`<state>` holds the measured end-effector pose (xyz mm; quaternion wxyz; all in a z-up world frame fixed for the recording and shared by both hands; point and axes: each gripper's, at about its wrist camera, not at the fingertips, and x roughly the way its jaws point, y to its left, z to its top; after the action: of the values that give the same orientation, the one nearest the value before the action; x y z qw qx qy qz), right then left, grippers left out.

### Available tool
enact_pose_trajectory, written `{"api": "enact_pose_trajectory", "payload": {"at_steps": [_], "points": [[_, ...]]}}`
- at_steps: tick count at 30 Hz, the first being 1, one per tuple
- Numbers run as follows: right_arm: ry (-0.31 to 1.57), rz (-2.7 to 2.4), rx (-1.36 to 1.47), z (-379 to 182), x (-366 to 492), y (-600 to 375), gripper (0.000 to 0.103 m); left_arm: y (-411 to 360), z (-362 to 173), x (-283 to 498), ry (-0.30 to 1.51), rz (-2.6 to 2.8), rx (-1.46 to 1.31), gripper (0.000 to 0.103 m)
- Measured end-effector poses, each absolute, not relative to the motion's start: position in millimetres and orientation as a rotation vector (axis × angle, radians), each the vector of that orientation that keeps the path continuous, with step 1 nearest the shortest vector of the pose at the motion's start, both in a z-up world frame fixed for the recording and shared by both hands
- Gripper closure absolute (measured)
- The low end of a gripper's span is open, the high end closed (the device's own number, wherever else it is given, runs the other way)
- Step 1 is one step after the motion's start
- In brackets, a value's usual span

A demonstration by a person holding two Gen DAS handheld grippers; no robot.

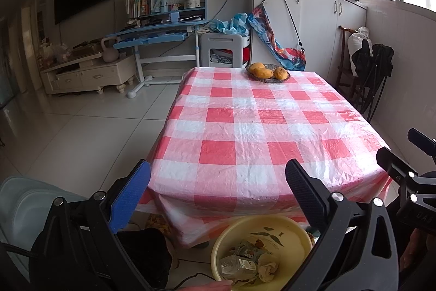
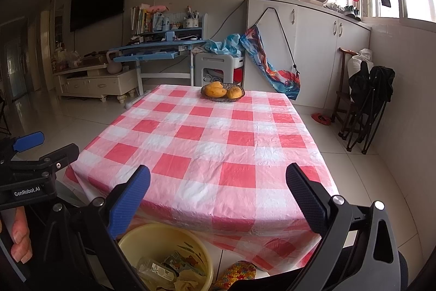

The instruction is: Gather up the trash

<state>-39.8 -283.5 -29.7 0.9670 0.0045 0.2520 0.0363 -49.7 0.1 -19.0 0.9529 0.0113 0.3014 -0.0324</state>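
Low in both frames, the yellow basin (image 1: 272, 233) holds the collected trash (image 1: 248, 261) below the checked table (image 1: 245, 127); left gripper (image 1: 218, 192) and right gripper (image 2: 218, 195) hover spread, empty; collecting looks finished, pending a last scan

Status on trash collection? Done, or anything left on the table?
Looks essentially done. Trash, a crumpled bottle, wrappers and paper, sits in the yellow basin on the floor. The table shows only the fruit bowl. Nothing in hand: left gripper and right gripper are both open and empty. No trash left in view.
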Motion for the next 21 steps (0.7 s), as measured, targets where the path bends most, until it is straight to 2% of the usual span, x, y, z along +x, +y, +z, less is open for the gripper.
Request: {"api": "enact_pose_trajectory", "payload": {"at_steps": [21], "points": [[0.519,0.075,-0.028,-32.9,-39.4,-284.3,0.008,5.2,-17.9,-48.8,0.601,-0.065,0.050,0.007]]}}
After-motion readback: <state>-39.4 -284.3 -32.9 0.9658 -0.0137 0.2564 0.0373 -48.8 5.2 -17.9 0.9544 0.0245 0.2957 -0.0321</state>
